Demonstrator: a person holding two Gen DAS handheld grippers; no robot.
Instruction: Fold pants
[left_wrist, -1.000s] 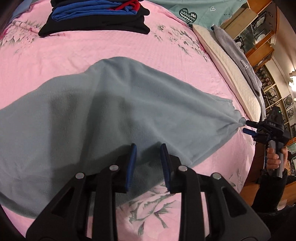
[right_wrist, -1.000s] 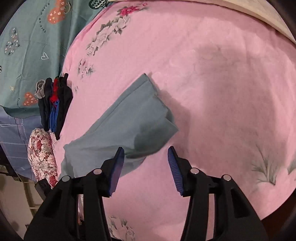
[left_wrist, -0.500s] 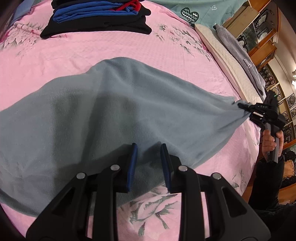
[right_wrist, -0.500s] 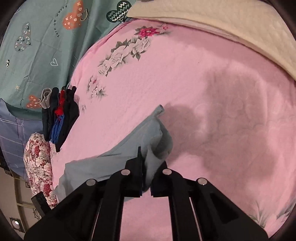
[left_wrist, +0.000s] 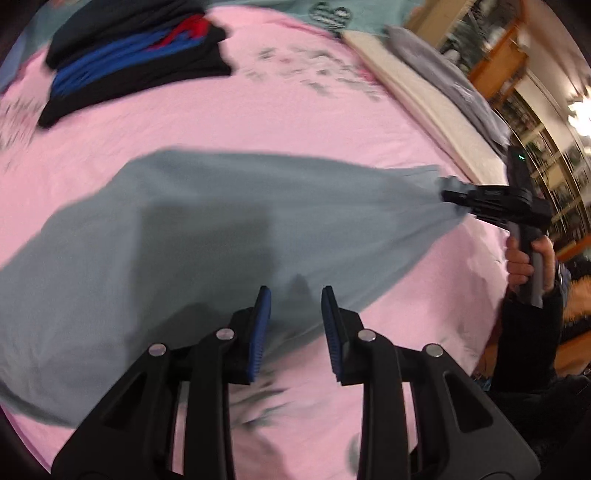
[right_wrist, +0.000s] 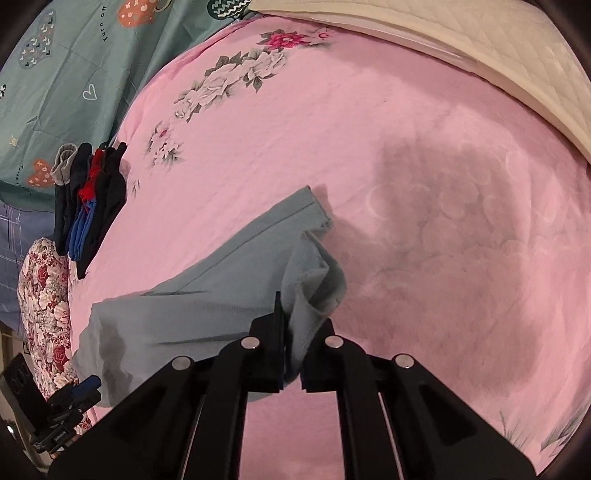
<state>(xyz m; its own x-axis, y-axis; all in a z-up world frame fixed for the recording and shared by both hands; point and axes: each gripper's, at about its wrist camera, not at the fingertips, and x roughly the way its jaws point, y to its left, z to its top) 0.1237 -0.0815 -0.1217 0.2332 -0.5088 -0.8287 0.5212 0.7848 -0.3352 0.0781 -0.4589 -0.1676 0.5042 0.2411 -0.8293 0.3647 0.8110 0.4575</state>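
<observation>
Under both grippers, a pink sheet (right_wrist: 424, 155) is covering the bed, with grey pants (left_wrist: 207, 229) lying across it.

Ahead of the left gripper (left_wrist: 295, 314), a stack of dark folded clothes (left_wrist: 129, 62) is sitting well apart from the pants; to its right, a cream pad (left_wrist: 424, 96) is running along the bed's edge, with wooden shelves (left_wrist: 517, 74) blurring beyond. Bare sheet is lying open ahead and right of the right gripper (right_wrist: 291, 354). The left gripper is hovering with jaws spread over the pants' near edge, gripping nothing. The right gripper is pinching one end of the pants, its jaws pressed together on bunched cloth, and the fabric is stretching taut from that pinch.
</observation>
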